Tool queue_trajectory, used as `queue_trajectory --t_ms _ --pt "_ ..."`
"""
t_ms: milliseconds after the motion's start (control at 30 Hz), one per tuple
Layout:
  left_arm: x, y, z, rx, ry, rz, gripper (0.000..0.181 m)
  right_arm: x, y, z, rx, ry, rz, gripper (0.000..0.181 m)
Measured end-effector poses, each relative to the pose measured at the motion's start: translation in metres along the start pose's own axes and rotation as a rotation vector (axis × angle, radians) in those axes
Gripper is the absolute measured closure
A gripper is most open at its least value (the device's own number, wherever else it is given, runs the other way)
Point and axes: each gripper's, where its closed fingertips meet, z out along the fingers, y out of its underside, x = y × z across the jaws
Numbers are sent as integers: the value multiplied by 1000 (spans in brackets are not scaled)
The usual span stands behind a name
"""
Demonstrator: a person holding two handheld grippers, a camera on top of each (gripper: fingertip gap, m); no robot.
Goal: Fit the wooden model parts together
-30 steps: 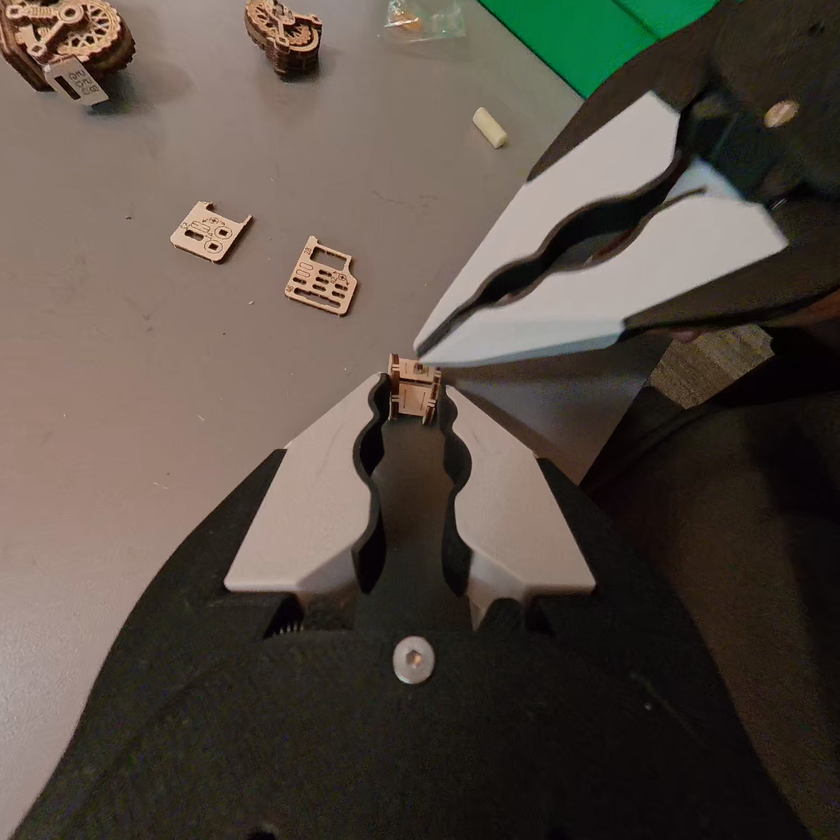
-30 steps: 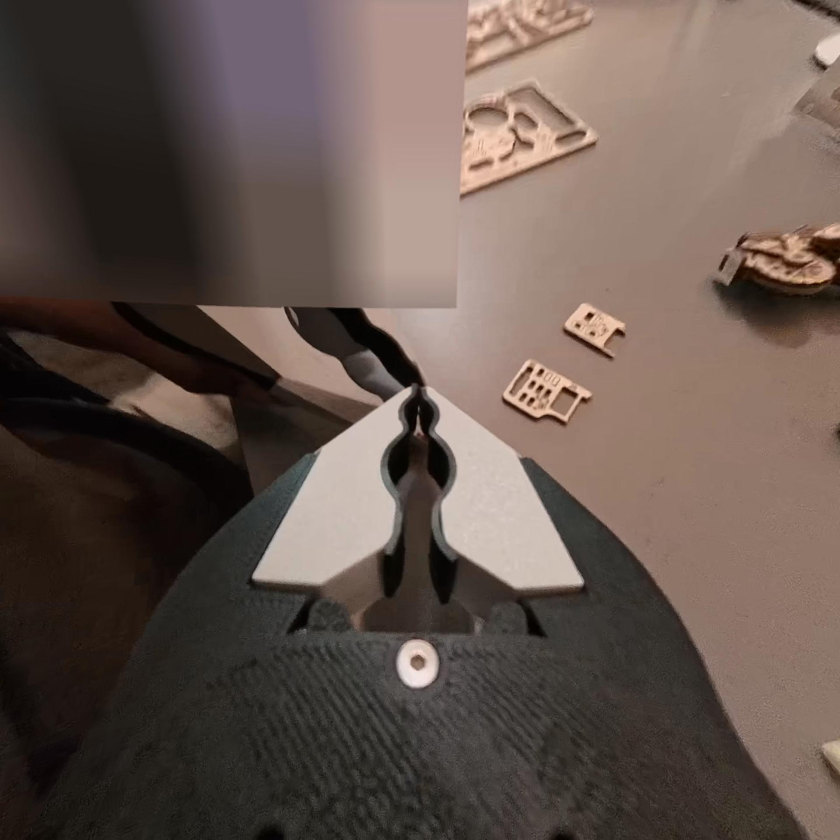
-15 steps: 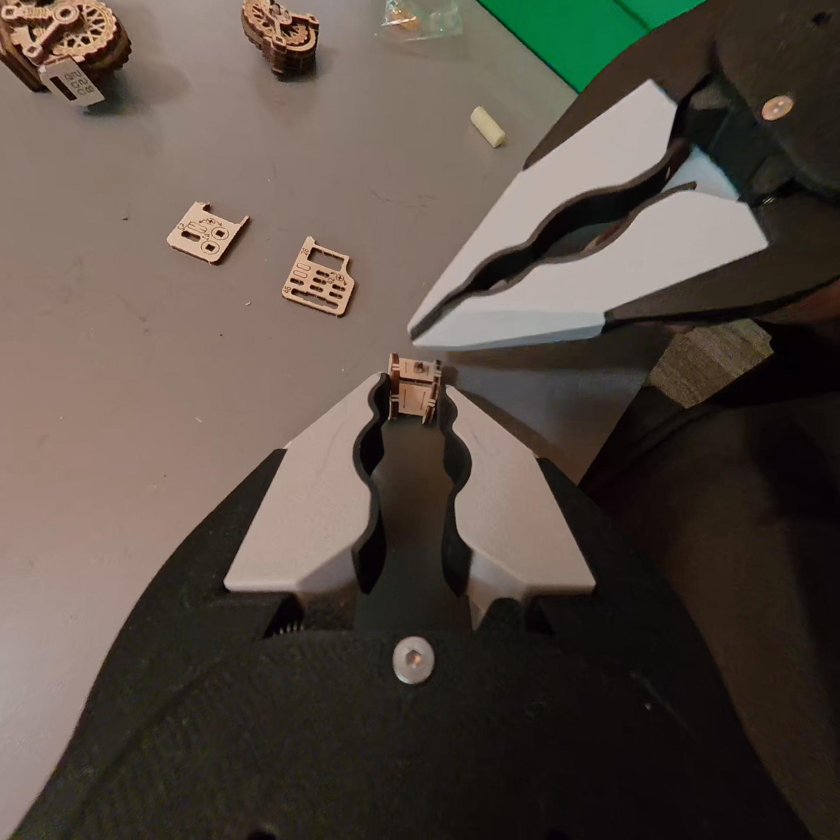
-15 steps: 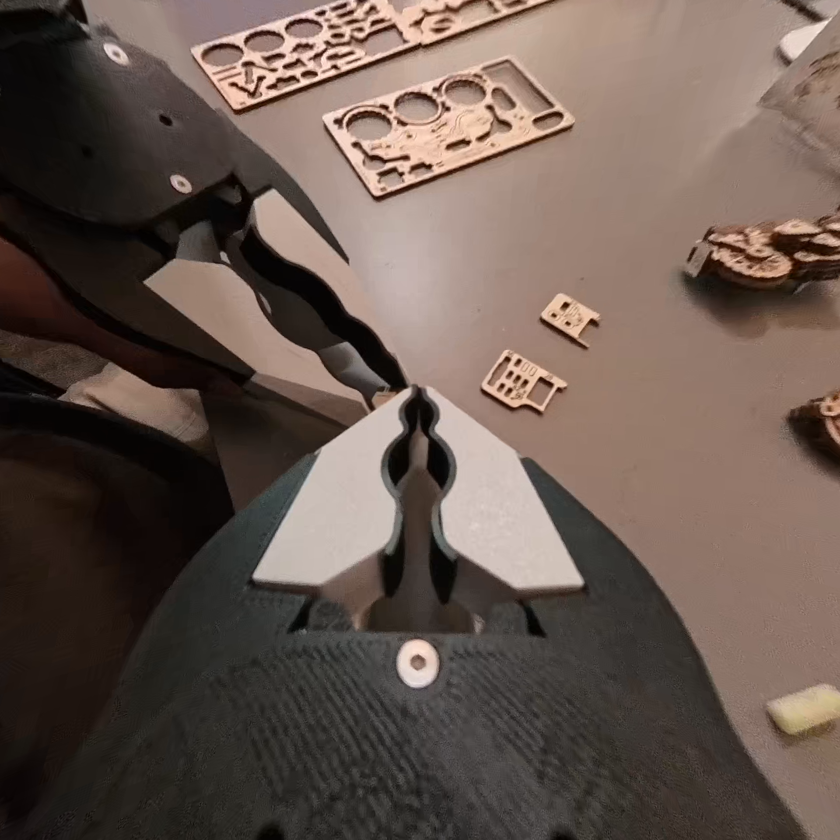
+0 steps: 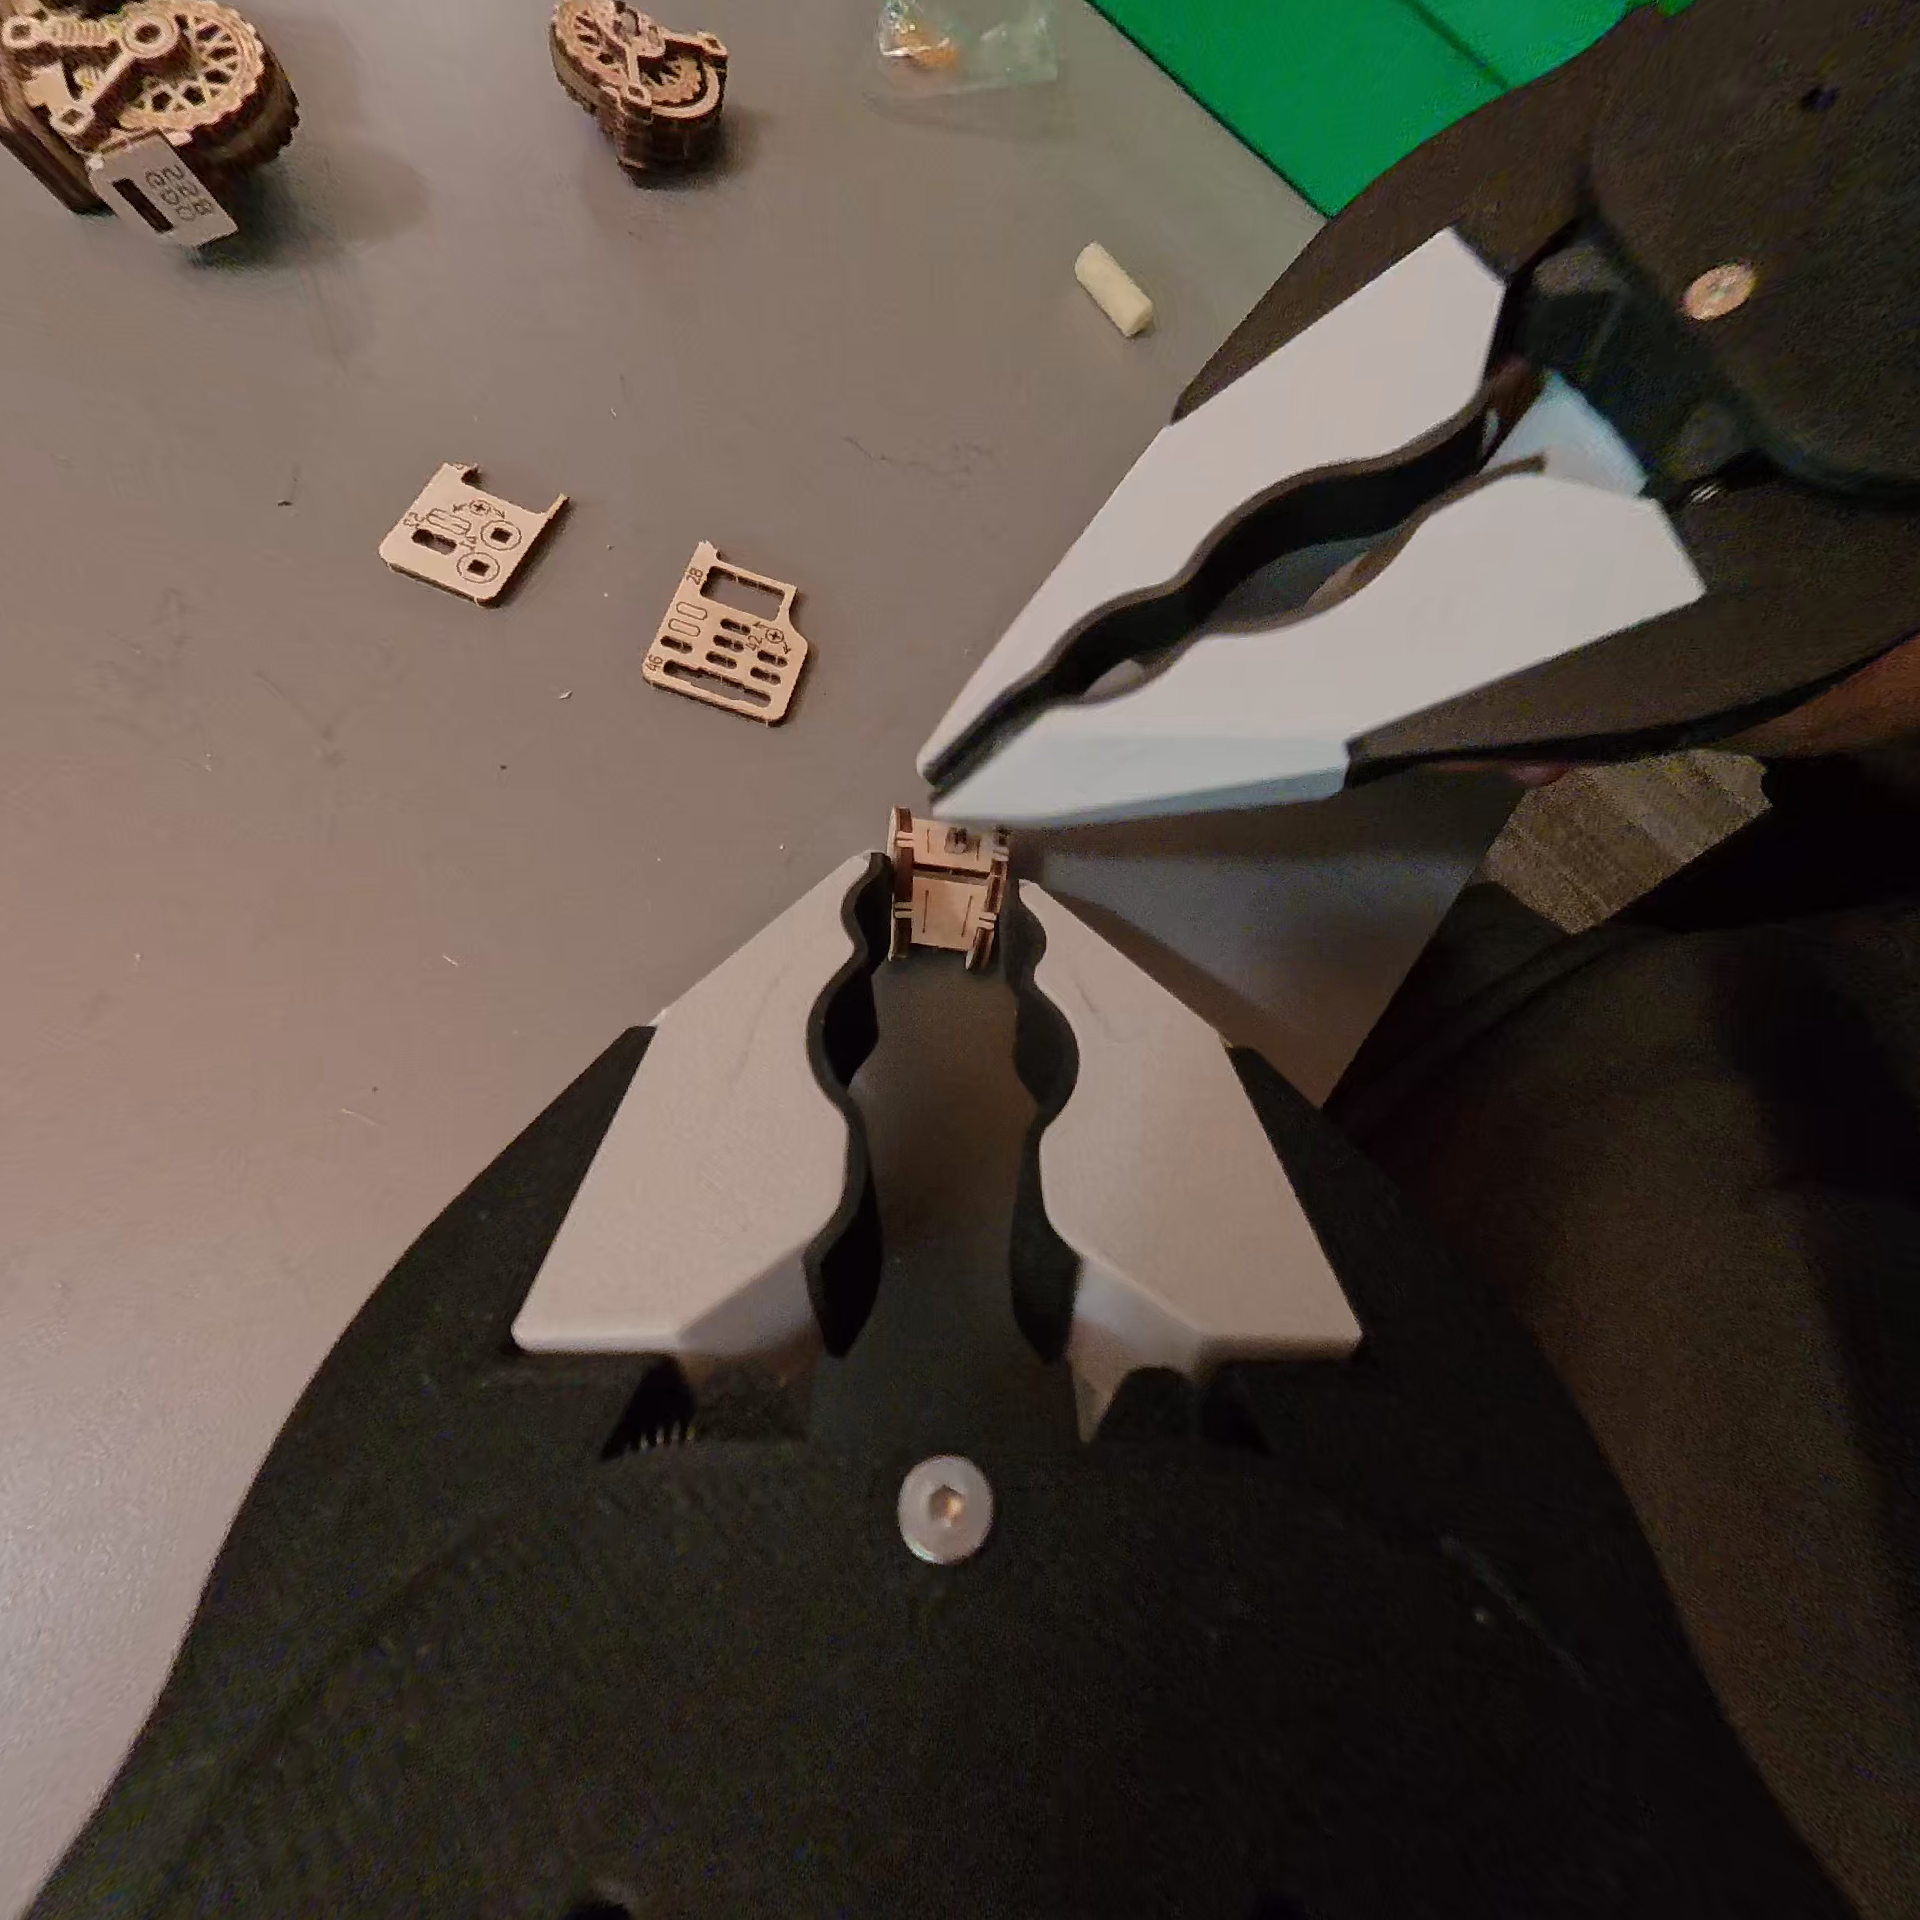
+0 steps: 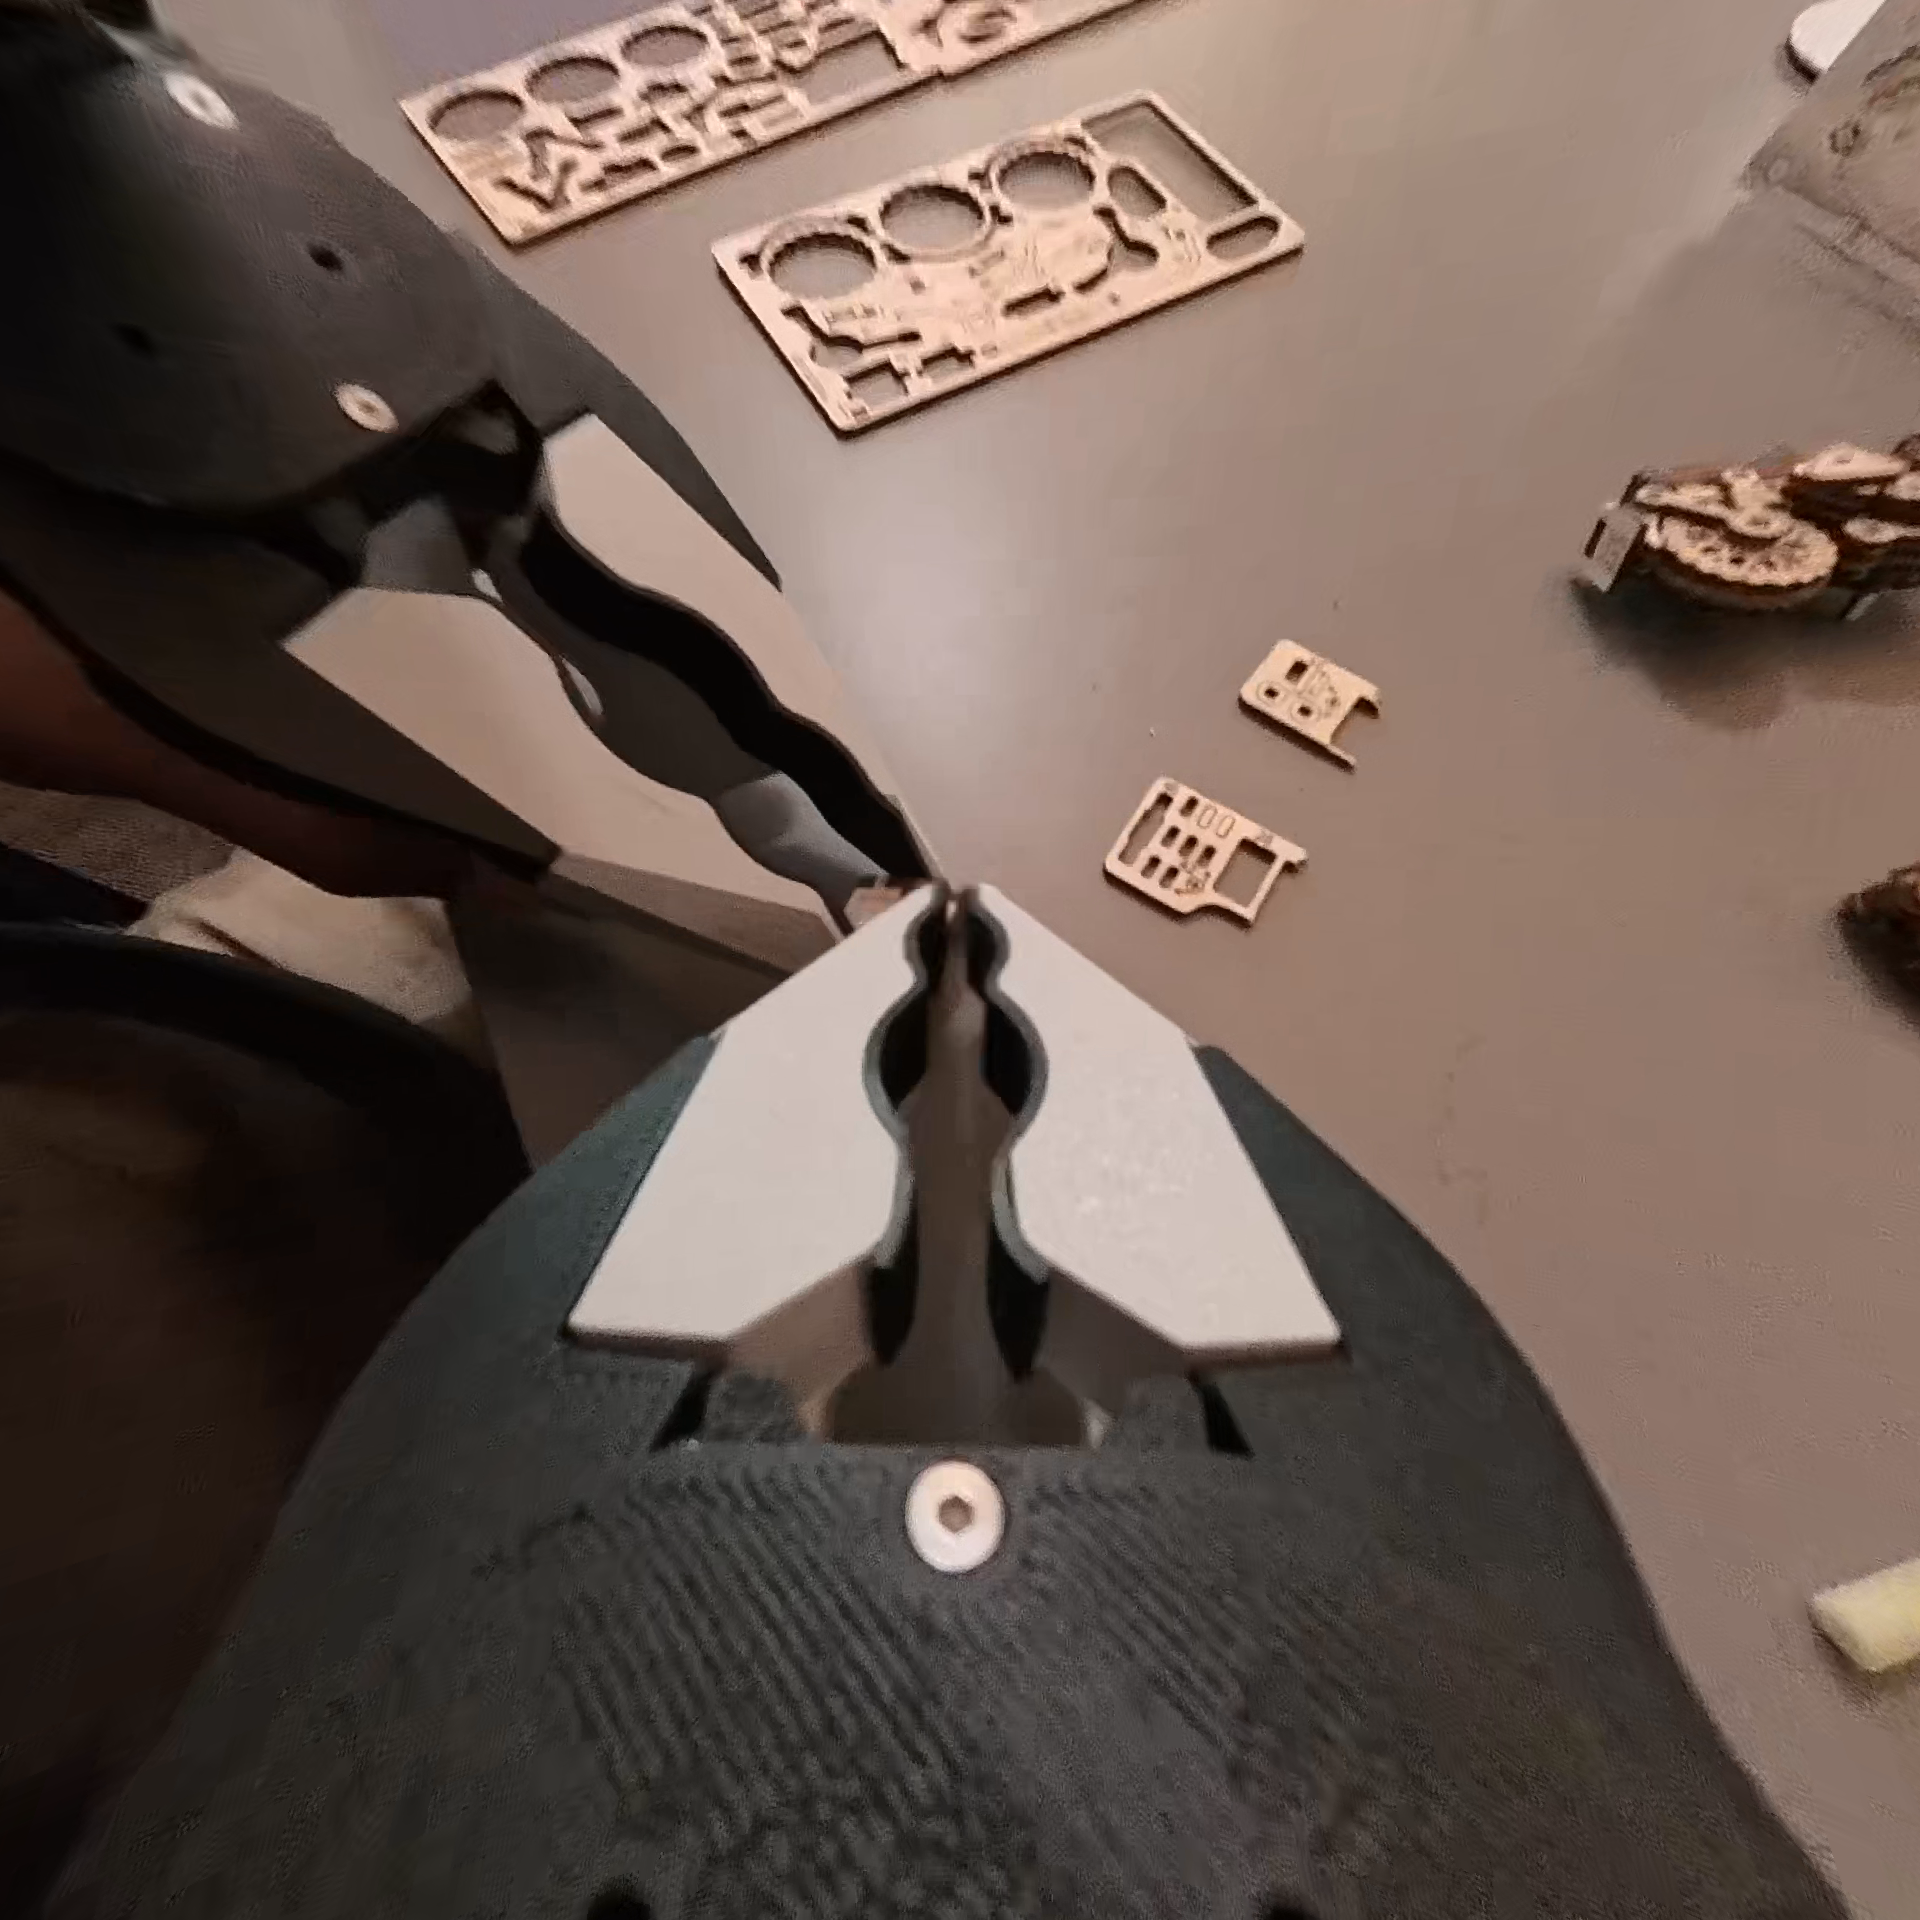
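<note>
My left gripper (image 5: 948,883) is shut on a small wooden box-shaped assembly (image 5: 948,899), held by its sides above the grey table (image 5: 312,883) near the table's edge. My right gripper (image 6: 951,902) is shut; I see nothing clearly between its tips. In the left wrist view it (image 5: 930,777) comes in from the upper right, its tips just above the assembly's top right corner. In the right wrist view the left gripper (image 6: 883,883) reaches in from the left and meets my right tips. The assembly is mostly hidden there.
Two flat wooden parts (image 5: 473,535) (image 5: 727,649) lie on the table beyond the grippers. Two gear assemblies (image 5: 135,94) (image 5: 639,78) stand at the far left. Punched-out wooden sheets (image 6: 1008,255) (image 6: 727,94) lie farther off. A pale wax stub (image 5: 1114,289) and a green mat (image 5: 1299,73) are at the right. Both grippers' tips are close together, under 4 cm apart. From either gripper's tips it is about 20 cm to the pale wax stub (image 5: 1114,289).
The right gripper's tips have shifted slightly left and lifted a little off the assembly's corner. The right wrist view has swung. The left gripper still holds the assembly in place.
</note>
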Motion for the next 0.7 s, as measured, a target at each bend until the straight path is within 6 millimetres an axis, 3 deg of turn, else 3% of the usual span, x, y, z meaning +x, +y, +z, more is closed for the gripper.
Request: queue_trajectory --t_ms 167,500,700 --pt "0 0 0 1 0 -2 161 2 -2 -3 22 -14 86 167" --pt "0 0 0 1 -2 -3 161 -4 1 -1 11 -38 130 175" --pt "0 0 0 1 -3 -1 161 -8 -2 0 26 -64 144 171"
